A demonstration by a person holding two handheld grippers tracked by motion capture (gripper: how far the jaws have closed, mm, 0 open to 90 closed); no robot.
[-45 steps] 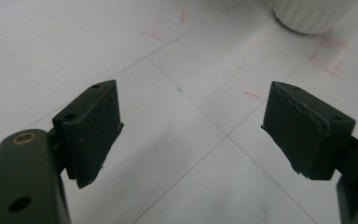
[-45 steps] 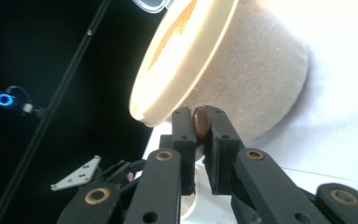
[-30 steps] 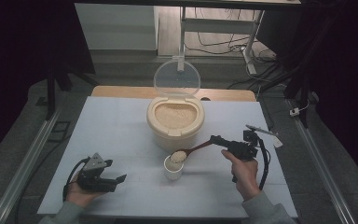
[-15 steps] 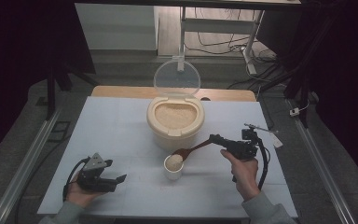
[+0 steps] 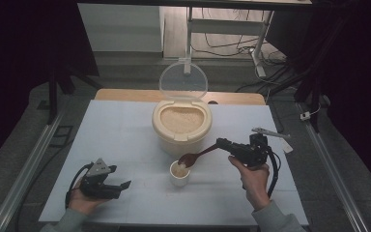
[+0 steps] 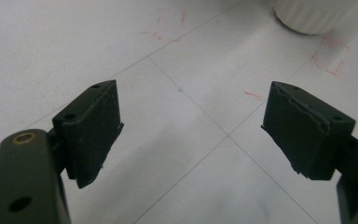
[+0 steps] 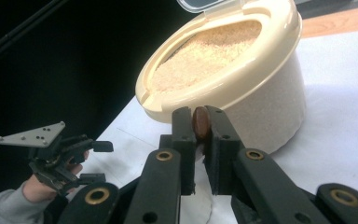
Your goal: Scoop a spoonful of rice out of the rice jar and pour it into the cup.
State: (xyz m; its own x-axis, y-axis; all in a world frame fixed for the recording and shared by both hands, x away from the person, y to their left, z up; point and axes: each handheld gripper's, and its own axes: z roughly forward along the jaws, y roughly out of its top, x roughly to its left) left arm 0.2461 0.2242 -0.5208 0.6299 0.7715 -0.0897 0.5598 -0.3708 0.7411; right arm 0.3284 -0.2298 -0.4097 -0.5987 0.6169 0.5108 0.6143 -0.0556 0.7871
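right gripper (image 5: 221,143) clamped on the handle of a brown wooden spoon (image 5: 193,157), bowl tipped over the small white cup (image 5: 179,173). cup already holds rice; the cream round rice container (image 5: 181,126) behind sits open and full, so more scoops likely remain. left gripper (image 5: 123,185) idle, jaws wide, resting low on the white table (image 5: 121,130).

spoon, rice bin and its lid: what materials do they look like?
Spoon: probably wood or wood-look plastic; dark brown, dull sheen, held in the shut right claw.
Rice bin: likely plastic; cream, smooth, soft gloss on the moulded rim.
Lid: clear plastic by the look; the floor behind shows through it, and it stands raised.
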